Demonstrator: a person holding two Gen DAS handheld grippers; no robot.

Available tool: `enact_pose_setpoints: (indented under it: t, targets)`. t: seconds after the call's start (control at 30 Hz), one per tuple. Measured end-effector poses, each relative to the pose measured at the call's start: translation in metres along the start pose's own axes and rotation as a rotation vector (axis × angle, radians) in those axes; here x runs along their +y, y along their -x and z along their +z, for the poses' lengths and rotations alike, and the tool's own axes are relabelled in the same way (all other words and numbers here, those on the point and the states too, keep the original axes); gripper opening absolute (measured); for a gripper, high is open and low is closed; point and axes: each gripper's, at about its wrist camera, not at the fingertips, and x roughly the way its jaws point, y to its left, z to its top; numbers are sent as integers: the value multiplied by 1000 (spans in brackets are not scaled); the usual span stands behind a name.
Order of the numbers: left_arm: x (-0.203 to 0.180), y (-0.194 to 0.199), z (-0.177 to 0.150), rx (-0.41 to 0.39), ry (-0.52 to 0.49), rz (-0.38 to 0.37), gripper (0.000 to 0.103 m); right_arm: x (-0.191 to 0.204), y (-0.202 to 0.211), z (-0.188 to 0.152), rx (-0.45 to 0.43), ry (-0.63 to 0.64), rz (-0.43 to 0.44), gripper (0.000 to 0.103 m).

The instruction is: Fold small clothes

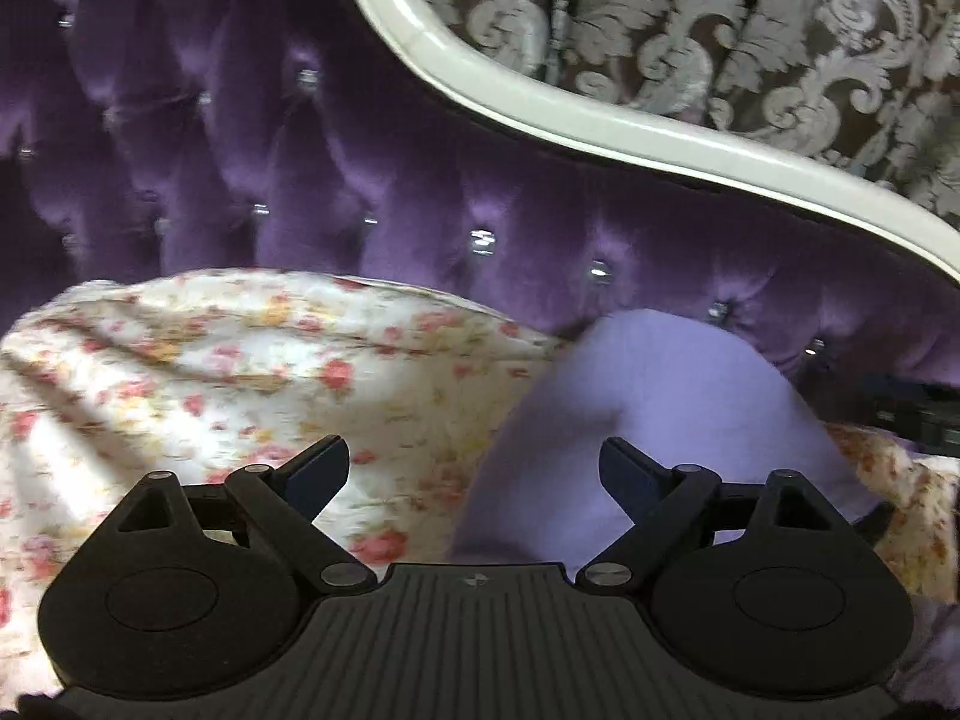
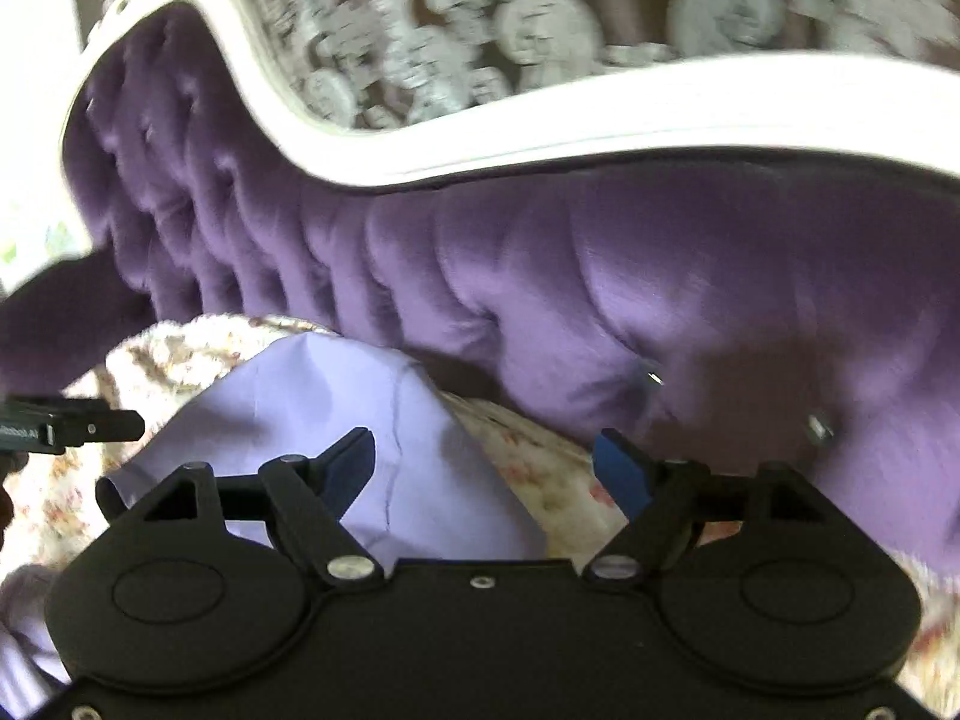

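A pale lilac garment point(image 1: 648, 420) lies on a floral sheet point(image 1: 240, 372) spread over the sofa seat. In the left wrist view my left gripper point(image 1: 474, 474) hovers over the garment's left edge, jaws wide apart, nothing between the pads. From the right wrist view the same lilac garment point(image 2: 336, 414) shows a seam line and lies under the left finger point(image 2: 351, 468) of my right gripper point(image 2: 486, 471). That gripper is open too, above the garment's right edge and the floral sheet point(image 2: 540, 462). The left gripper's body point(image 2: 66, 425) pokes in at the left edge.
A purple tufted sofa back point(image 1: 360, 168) with crystal buttons rises right behind the sheet, edged by a curved white frame point(image 1: 540, 108). Damask wallpaper point(image 1: 750, 30) fills the top. A dark object point(image 1: 912, 414) sits at the right edge.
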Motion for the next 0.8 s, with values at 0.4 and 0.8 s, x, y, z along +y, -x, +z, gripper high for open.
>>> enact_pose_setpoints:
  t: [0.4, 0.8]
  targets:
    - [-4, -50, -43, 121, -53, 19, 93, 38, -74, 11, 55, 146, -6, 66]
    - [6, -3, -34, 67, 87, -33, 92, 79, 29, -19, -212, 392, 16, 9]
